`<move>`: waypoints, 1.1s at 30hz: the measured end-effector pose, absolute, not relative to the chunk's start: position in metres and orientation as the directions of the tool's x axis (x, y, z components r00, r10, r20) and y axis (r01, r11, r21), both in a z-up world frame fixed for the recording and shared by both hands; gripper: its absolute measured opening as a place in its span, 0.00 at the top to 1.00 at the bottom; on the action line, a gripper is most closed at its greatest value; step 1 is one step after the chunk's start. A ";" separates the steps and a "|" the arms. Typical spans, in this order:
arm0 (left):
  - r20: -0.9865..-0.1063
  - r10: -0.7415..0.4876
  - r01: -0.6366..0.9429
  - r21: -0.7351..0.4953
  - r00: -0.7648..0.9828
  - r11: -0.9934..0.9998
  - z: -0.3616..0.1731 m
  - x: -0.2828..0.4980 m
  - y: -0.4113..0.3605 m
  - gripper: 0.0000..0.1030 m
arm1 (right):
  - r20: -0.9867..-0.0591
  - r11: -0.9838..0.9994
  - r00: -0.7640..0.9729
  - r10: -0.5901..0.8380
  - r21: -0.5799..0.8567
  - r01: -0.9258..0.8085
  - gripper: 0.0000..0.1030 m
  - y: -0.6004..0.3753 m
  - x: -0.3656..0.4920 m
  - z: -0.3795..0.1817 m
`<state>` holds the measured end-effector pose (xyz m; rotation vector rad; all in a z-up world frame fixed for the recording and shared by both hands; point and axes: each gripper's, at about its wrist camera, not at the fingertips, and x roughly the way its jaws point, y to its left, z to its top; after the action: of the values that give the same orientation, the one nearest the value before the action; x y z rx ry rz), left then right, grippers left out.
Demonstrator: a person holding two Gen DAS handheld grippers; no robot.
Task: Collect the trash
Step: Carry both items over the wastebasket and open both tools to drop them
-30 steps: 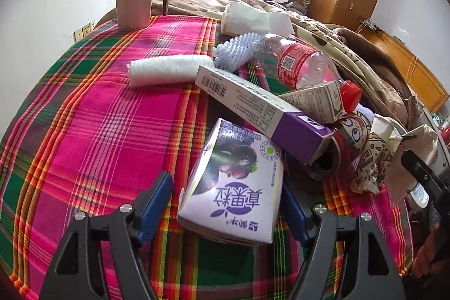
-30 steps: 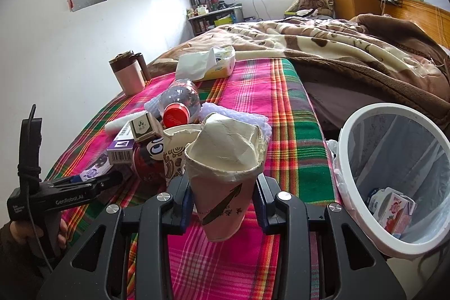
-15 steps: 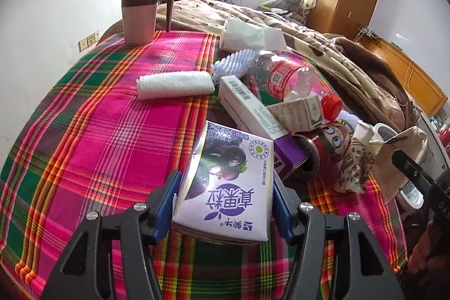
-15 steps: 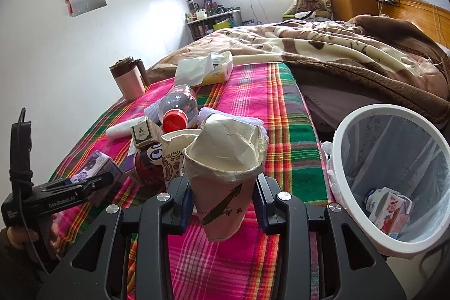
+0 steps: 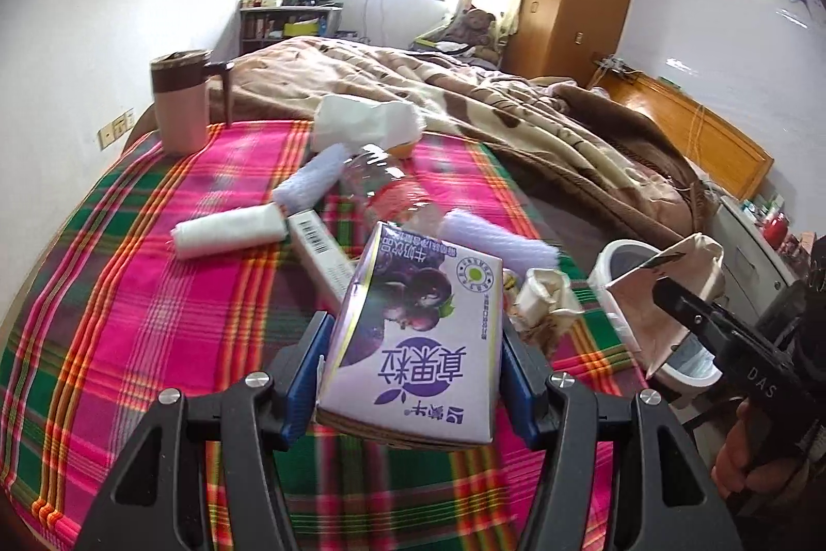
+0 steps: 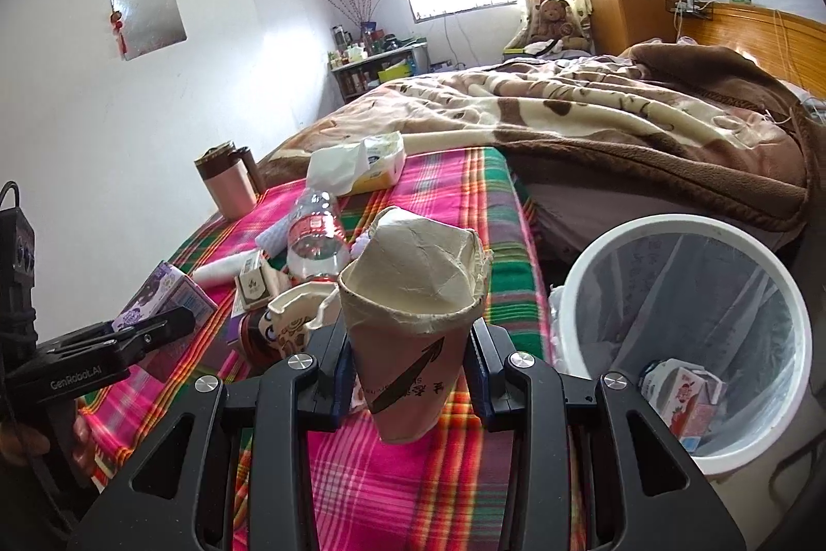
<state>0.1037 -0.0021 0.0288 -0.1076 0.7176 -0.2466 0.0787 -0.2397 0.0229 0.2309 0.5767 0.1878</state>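
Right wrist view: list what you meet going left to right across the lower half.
left gripper → purple carton → patterned cup → paper cup in the right gripper → white bin → milk carton inside it

A purple cardboard drink carton (image 5: 413, 339) sat between the fingers of the left gripper (image 5: 413, 388), above a pink-and-green plaid bedspread (image 5: 155, 293). Beyond it on the spread lay a rolled white towel (image 5: 229, 231), a clear plastic bottle (image 6: 316, 236) and, farther back to the left, a pink lidded mug (image 5: 180, 101). A crumpled brown paper cup (image 6: 413, 324) sat between the fingers of the right gripper (image 6: 410, 378), with a round white waste bin (image 6: 686, 334) beside the bed to its right, a small carton (image 6: 681, 396) lying in it.
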 end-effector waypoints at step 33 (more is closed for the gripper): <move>-0.611 -0.486 0.507 -0.157 0.624 0.848 0.044 0.128 -0.187 0.40 | -0.541 0.957 0.841 0.004 0.247 0.155 0.64 -0.348 0.073 0.023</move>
<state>0.1282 -0.1865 0.0443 0.0313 0.6918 -0.5700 0.0733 -0.3481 0.0233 0.2884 0.5678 -0.0809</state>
